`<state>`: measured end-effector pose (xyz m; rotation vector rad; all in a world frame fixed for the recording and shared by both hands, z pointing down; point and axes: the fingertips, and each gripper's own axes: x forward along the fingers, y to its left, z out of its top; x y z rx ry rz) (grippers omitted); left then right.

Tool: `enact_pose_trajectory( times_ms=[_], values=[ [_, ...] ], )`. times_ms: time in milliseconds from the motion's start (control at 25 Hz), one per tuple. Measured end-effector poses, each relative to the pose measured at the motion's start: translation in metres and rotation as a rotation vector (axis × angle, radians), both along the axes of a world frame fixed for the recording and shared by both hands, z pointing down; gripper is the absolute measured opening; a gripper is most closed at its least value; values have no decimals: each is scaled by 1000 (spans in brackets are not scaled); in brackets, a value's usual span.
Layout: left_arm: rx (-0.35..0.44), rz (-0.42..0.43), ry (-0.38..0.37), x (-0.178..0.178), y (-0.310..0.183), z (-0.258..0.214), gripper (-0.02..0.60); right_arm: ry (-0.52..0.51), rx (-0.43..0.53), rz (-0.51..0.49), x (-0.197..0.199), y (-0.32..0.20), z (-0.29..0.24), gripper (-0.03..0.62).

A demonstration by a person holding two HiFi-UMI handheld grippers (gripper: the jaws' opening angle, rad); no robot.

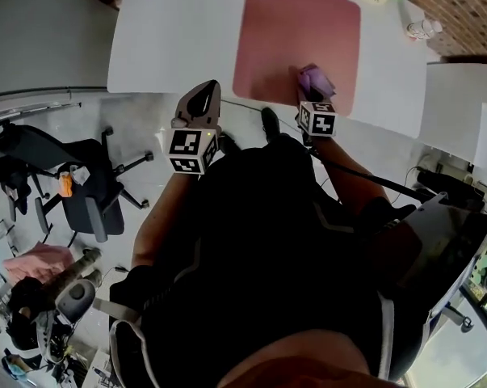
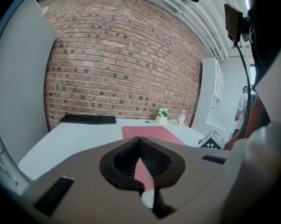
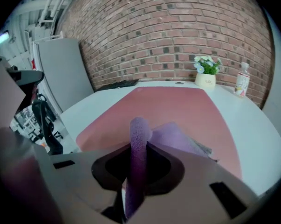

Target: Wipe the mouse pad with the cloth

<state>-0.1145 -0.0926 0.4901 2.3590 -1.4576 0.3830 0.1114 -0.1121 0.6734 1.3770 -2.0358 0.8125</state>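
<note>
Purple cloth (image 3: 177, 136) pinched in right gripper (image 3: 138, 157), low over pink mouse pad (image 3: 168, 104).

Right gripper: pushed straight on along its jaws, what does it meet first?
Likely the mouse pad, just past the cloth the right gripper grips; the plant pot stands farther back. Depth unclear.

Fuzzy, napped fabric on the cloth (image 3: 139, 136); smooth matt mouse pad (image 1: 295, 39); white table (image 1: 178, 47), smooth and matt as well; rough, matt brick wall (image 2: 121, 64) with recessed mortar lines
</note>
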Motion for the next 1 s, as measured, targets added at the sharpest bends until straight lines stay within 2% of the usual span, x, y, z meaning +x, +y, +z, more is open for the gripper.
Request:
enact_pose_trajectory(
  times_ms=[120,840,1000],
  values=[
    [-4,-36,-2,-11,3,0,0,-5,-1,-97,-28,-3,0,60],
    [-16,-283,-13,-90,33,-5,2,-76,-37,-362,-157,-2,-6,60],
    [2,-301,-6,-99,41,-12,2,-84,-45,-403,-180,0,-6,60]
  ],
)
